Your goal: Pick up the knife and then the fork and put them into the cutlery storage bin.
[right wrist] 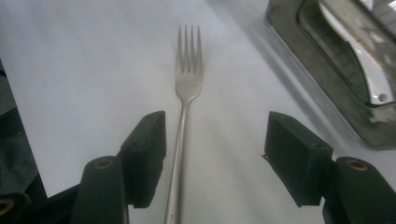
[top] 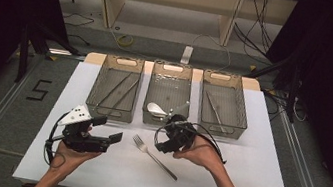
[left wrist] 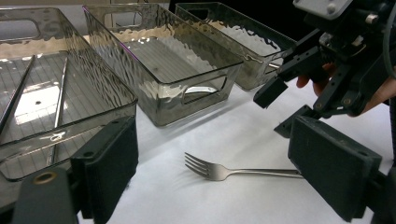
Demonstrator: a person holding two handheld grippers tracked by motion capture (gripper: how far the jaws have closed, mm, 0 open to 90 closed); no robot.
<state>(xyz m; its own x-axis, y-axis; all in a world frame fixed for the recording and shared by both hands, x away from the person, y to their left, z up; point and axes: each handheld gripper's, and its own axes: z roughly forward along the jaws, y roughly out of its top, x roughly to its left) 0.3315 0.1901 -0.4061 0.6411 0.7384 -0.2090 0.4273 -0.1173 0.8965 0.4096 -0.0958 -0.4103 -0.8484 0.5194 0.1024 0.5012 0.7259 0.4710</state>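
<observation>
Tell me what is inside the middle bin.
The middle bin holds a white spoon at its near end. The right gripper covers the spoon's handle end and the near right corner.

White-topped rectangular table (top: 68,159). On it: three smoked clear-plastic rectangular bins (top: 169,99) in a row; one silver metal fork (top: 154,157) lying near them.

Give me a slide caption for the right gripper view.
Open right gripper poised over a fork lying on the white table.

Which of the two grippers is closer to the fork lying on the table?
Right. The right gripper hangs open directly over the fork, its handle running between the jaws. The left gripper sits off to the fork's left, open, aimed toward it.
</observation>
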